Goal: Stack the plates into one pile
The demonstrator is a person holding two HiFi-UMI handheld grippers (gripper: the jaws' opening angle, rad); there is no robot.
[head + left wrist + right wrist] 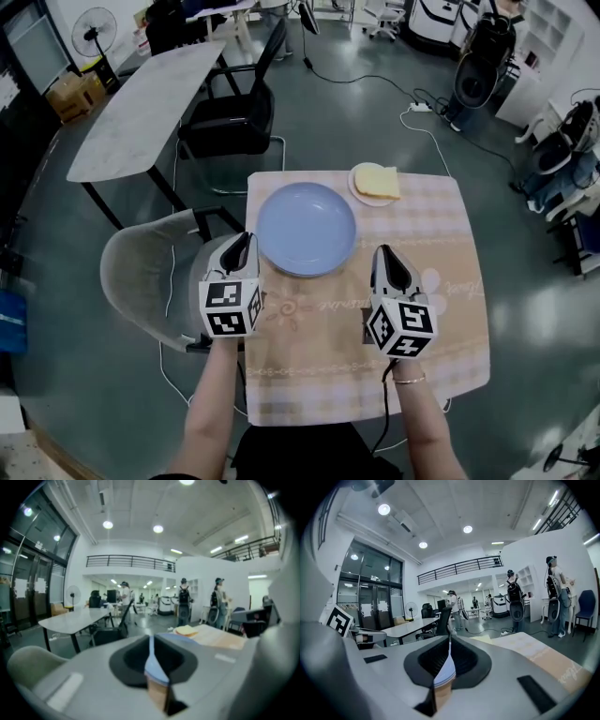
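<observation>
My worry was the small plate [360,194] with bread [378,181] on it, near the table's [441,309] far edge: a clumsy nudge could have pushed it off or tipped the bread. The blue plate [307,228] lay flat between my claws. My left claw [246,242] and right claw [385,255] were both closed and empty.

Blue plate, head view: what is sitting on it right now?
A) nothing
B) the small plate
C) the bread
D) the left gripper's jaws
A: the blue plate is bare, while the bread lies on the small plate next to it.
</observation>
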